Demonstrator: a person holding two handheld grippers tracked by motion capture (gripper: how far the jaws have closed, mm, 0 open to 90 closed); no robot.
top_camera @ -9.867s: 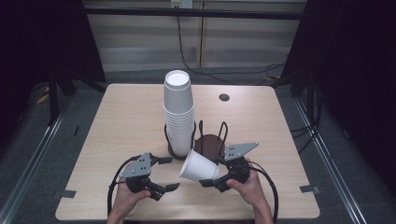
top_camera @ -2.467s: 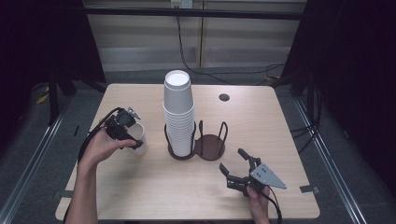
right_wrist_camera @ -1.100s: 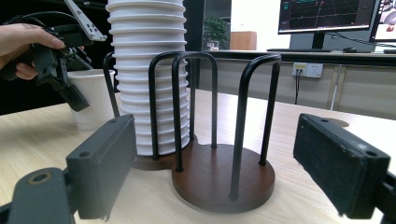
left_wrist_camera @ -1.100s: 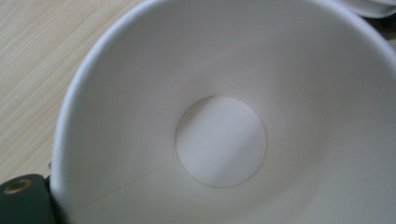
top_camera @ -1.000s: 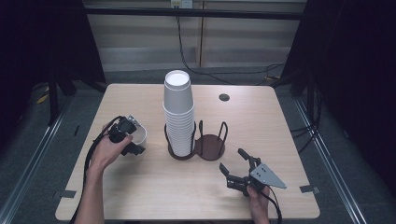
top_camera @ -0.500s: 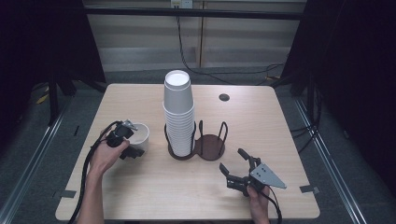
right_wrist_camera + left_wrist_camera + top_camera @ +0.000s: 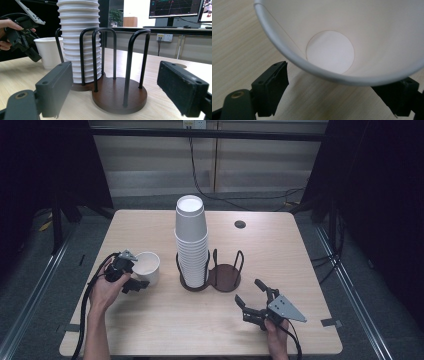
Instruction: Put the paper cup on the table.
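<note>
A white paper cup (image 7: 145,266) stands upright on the table, left of the tall stack of white cups (image 7: 191,240). My left gripper (image 7: 134,274) is at the cup's near left side. In the left gripper view I look down into the cup (image 7: 362,30), and my left gripper (image 7: 337,92) has its jaws wide apart on either side of it. They have just been opening, and the left pad stands clear of the cup wall. My right gripper (image 7: 249,291) rests open near the front right, with nothing between its fingers, facing the holder (image 7: 117,97).
The stack of cups (image 7: 80,37) fills the left ring of a dark wire holder (image 7: 224,275), whose right ring stands bare. A round grommet (image 7: 240,224) sits at the table's back. Cables trail off the front edge. The right gripper view has the cup (image 7: 48,50) beside the left gripper (image 7: 22,37).
The left hand has drawn back to the left and toward the person, leaving the cup uncovered and standing on the table. The right gripper has stayed still.
</note>
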